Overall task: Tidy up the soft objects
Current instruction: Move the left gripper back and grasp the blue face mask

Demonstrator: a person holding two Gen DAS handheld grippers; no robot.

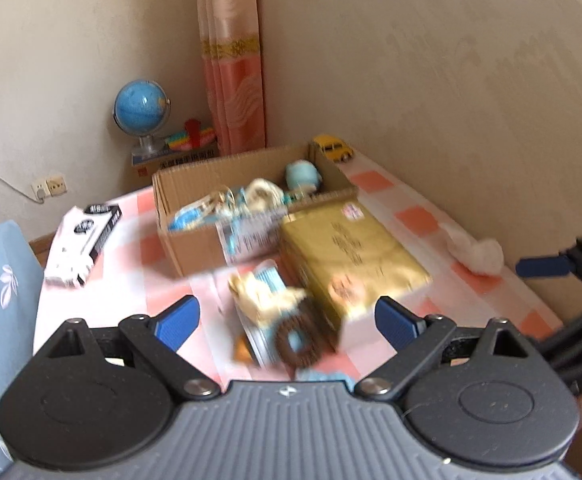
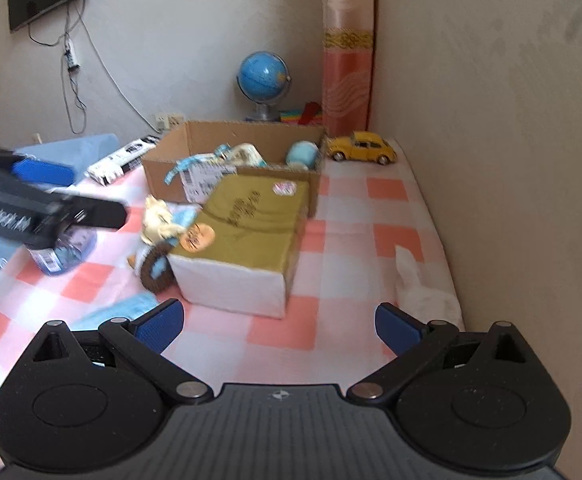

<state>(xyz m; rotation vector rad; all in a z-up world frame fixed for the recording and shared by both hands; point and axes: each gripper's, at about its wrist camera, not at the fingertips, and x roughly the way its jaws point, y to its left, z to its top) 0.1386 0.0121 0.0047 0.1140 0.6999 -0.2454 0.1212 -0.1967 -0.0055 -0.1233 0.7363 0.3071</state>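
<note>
Soft toy: the cream and light-blue plush toy (image 1: 269, 300) lies on the checked tablecloth (image 2: 283, 330), touching the left side of the gold box (image 2: 251, 224). In your left wrist view it sits at about 12 o'clock, just ahead of the fingers.

How it will handle: judge it light and squashy. It should give under the pads and is unlikely to slip or break. The picture is blurred, so its exact shape is unclear.

Where to take hold: go for the cream body at the top, well clear of the box wall. The dark brown ring (image 1: 297, 342) on its near end looks thin and may pull away from the pads.

White soft lump: a pale, fluffy piece (image 2: 425, 294) rests at the tablecloth's right edge against the wall, about 1 o'clock from your right gripper (image 2: 279, 326). Expect it to compress almost flat, so close fully on its thick middle.

Left gripper (image 1: 287, 322): fingers spread wide, holding nothing.

Right gripper: fingers also wide apart and empty.

Cardboard box (image 1: 195, 240): open-topped, at 12 o'clock beyond the gold box and touching it, already holding soft blue and white things. It is probably where these go.

Nearby hazards: a yellow toy car (image 2: 363, 148) at 1 o'clock by the cardboard box and a plastic bottle (image 2: 61, 254) at 10 o'clock are hard; leave them.
</note>
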